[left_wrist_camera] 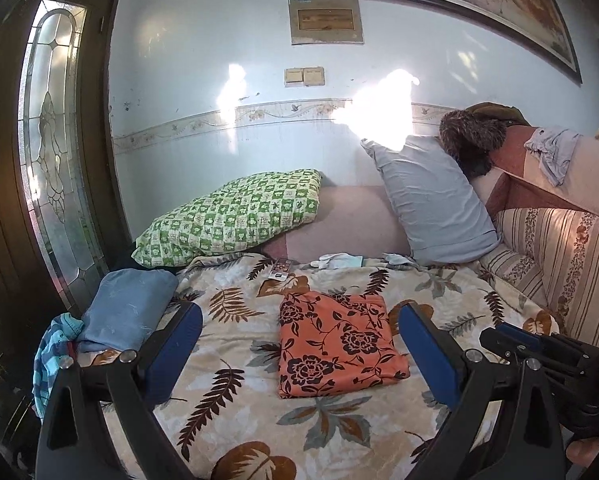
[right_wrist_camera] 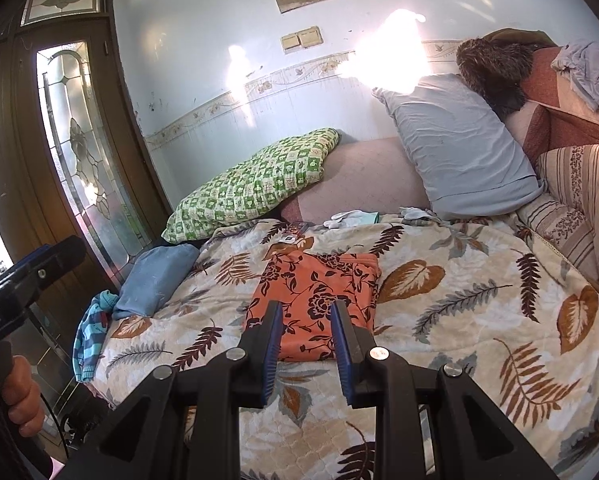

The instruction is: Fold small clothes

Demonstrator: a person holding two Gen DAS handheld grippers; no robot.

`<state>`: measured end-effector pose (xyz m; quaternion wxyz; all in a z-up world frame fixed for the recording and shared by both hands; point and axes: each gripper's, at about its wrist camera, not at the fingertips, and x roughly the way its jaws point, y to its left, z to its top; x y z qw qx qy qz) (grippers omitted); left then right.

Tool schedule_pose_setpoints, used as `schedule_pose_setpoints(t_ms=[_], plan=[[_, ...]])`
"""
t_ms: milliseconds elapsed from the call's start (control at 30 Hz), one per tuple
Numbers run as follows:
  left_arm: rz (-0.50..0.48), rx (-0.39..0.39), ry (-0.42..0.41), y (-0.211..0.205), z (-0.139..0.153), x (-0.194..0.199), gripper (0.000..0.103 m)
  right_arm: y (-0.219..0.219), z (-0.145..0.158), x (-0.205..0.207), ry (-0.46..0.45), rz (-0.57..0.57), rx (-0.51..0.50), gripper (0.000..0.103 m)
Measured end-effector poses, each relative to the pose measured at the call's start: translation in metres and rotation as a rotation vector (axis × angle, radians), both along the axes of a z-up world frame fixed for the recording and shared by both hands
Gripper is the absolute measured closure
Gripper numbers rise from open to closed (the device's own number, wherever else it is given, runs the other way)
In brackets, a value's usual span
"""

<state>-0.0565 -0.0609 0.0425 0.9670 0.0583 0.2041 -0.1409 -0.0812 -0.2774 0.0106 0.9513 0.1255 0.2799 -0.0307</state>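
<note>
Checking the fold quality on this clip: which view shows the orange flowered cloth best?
The left wrist view: the orange flowered cloth lies whole and unobstructed on the leaf-print blanket, framed by the open left gripper. In the right wrist view, the right gripper hides part of its near edge.

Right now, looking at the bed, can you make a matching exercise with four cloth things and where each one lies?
Things:
1. orange floral garment
2. blue folded cloth
3. green checked pillow
4. grey pillow

Places:
A. leaning upright in the corner by the sofa arm
B. flat against the wall, near the door
C. at the blanket's left edge, beside a striped garment
D. folded in the middle of the leaf-print blanket

Pairs: 1-D, 2-C, 3-B, 4-A
</note>
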Motion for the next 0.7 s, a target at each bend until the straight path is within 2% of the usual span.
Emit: schedule_pose_setpoints(t_ms=[433, 700], plan=[[0.005, -0.019, 0.035, 0.009, -0.011, 0.012, 0.004, 0.001, -0.004, 0.011, 0.03, -0.026, -0.025, 0.076], [0.063, -0.012, 0.069, 0.02, -0.025, 0.027, 0.004, 0.001, -0.008, 0.017, 0.039, -0.036, -0.037, 0.076]])
